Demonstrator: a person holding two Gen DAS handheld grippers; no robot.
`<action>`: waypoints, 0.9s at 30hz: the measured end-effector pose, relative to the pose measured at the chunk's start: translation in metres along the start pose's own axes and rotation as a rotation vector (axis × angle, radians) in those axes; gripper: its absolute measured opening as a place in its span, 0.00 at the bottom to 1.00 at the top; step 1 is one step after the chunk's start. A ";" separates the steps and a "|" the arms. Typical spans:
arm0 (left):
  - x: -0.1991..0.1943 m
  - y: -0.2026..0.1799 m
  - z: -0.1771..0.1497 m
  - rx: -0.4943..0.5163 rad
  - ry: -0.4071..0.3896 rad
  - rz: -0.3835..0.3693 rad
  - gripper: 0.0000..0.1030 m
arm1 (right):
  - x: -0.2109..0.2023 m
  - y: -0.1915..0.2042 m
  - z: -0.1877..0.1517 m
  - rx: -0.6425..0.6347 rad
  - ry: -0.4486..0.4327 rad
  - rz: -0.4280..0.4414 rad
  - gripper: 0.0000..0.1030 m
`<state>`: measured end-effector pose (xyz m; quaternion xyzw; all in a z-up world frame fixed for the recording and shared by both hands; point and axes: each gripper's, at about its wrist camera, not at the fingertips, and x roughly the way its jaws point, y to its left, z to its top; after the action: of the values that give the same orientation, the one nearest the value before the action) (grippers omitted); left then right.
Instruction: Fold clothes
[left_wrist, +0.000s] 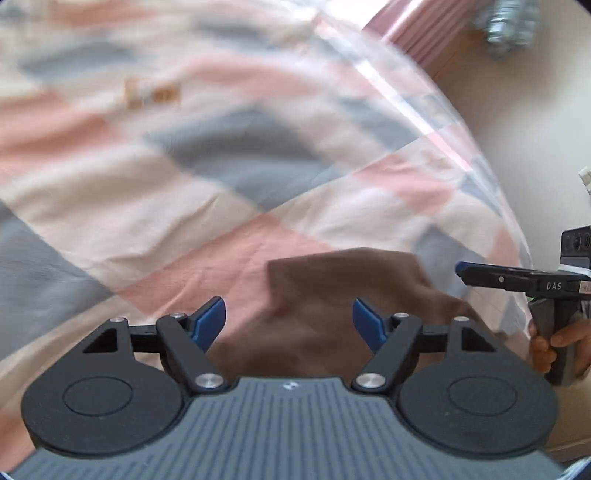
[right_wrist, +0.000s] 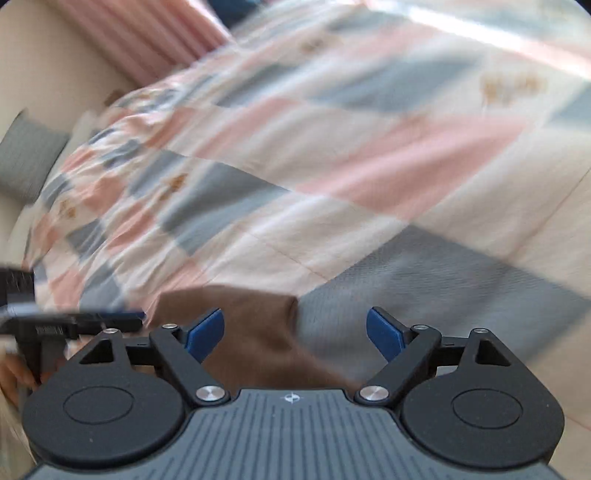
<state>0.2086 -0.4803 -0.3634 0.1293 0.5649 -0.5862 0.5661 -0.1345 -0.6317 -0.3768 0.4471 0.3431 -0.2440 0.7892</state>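
A soft brown cloth (left_wrist: 332, 302), matte and smooth, lies folded on a bed (left_wrist: 110, 192) covered in a wrinkled checked quilt of pink, grey and cream patches. One squared corner of it points up the bed. The left gripper (left_wrist: 288, 317) hovers over it, blue pads spread wide and empty. The right gripper (right_wrist: 295, 328), marked "DAS" on its side, is likewise wide and empty.

Both wrist views low over bedspread (left_wrist: 147, 192)

Quilt (right_wrist: 332, 155) motion-blurred; brown garment (left_wrist: 332, 302) partly hidden.
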 end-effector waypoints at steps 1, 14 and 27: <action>0.010 0.010 0.002 -0.038 0.023 -0.033 0.66 | 0.011 -0.009 0.006 0.050 0.033 0.033 0.74; 0.026 -0.007 0.002 0.349 -0.105 0.024 0.14 | 0.029 -0.005 0.009 -0.073 -0.058 -0.062 0.09; -0.173 0.072 -0.095 -0.057 -0.341 0.271 0.33 | -0.165 -0.052 -0.115 0.063 -0.259 -0.412 0.59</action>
<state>0.2772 -0.2937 -0.2952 0.0870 0.4548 -0.5021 0.7304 -0.3144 -0.5435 -0.3219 0.3571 0.3153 -0.4658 0.7457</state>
